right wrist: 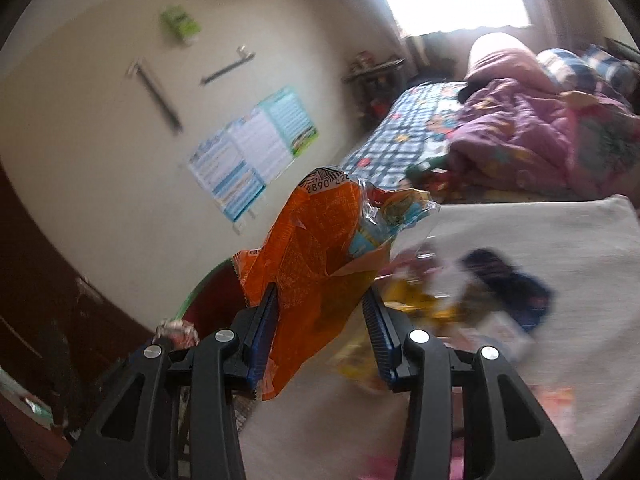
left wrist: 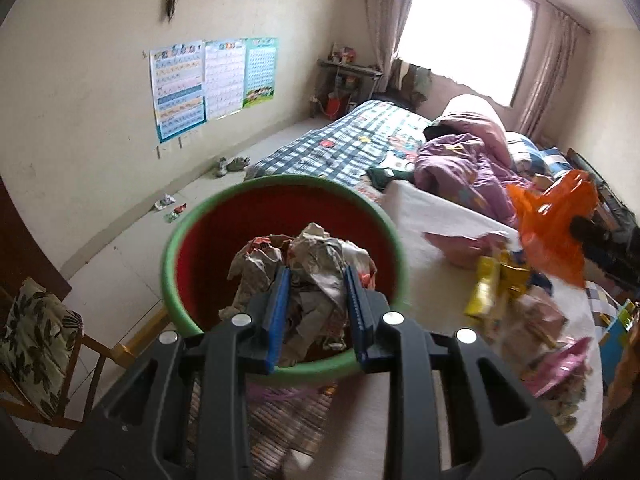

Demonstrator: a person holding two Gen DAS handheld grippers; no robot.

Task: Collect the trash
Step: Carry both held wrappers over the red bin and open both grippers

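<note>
A round bin (left wrist: pixel 176 248) with a green rim and red inside stands by the bed's foot; crumpled trash (left wrist: pixel 320 256) fills it. My left gripper (left wrist: pixel 316 284) hangs open just over that trash, holding nothing. An orange plastic wrapper (right wrist: pixel 316 264) stands between my right gripper's (right wrist: pixel 322 300) blue pads (right wrist: pixel 267 320). The jaws are wide apart and it leans on the left pad; a grip cannot be made out. The wrapper also shows in the left wrist view (left wrist: pixel 552 216), in the air at the right. The bin's rim (right wrist: pixel 192 296) lies below left of it. More wrappers (left wrist: pixel 504 288) litter the white sheet (left wrist: pixel 436 216).
The bed (left wrist: pixel 340 144) has a checked cover and a purple quilt (left wrist: pixel 464 168). A wooden chair (left wrist: pixel 36 344) with a leaf cushion stands at the left. Scraps (left wrist: pixel 170 206) and shoes (left wrist: pixel 232 165) lie on the floor by the postered wall. A striped mat (left wrist: pixel 280 420) lies below the bin.
</note>
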